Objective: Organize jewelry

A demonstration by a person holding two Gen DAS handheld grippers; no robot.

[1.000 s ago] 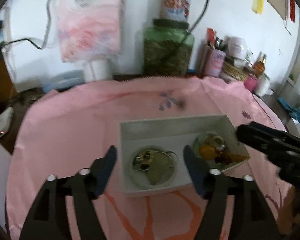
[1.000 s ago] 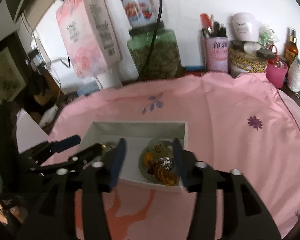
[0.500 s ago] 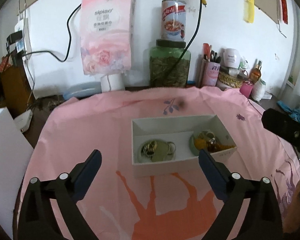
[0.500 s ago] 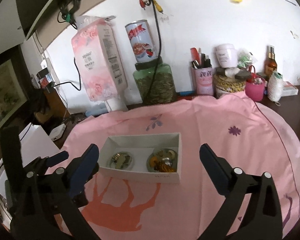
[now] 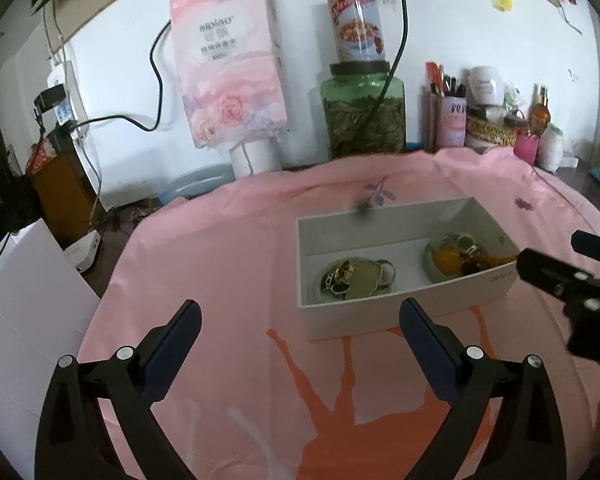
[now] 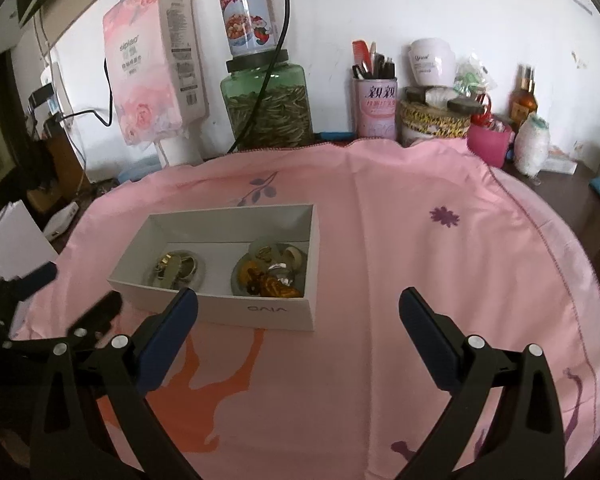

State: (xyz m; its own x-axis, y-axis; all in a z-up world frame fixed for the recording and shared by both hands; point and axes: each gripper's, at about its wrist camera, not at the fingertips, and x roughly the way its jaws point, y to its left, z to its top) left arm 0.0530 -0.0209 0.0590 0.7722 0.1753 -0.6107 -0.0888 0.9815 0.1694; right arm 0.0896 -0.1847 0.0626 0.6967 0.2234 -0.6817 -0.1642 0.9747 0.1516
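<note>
**A:** Left wrist view is showing the pink cloth (image 5: 228,280) filling the lower frame, with the white box (image 5: 400,312) sitting right of centre. Anything worrying you?

**B:** The cloth is lying loose and creased, so a nudge against the box is likely to slide it or bunch the fabric. The left gripper (image 5: 300,332) is hanging wide apart and empty at the bottom, just short of the box's near wall.

**A:** And the right gripper (image 6: 298,320)?

**B:** Also spread wide, holding nothing, low in the right wrist view. One of its fingers (image 6: 172,328) is overlapping the box's front wall in frame; I cannot tell whether it is touching.

**A:** The jewelry itself?

**B:** It is resting on two small dishes inside the box: gold pieces (image 5: 356,276) at centre, an amber pile (image 5: 460,256) further right. Everything is looking tangled, so I am judging that pinching one piece risks dragging its neighbours out or tipping a dish.
</note>
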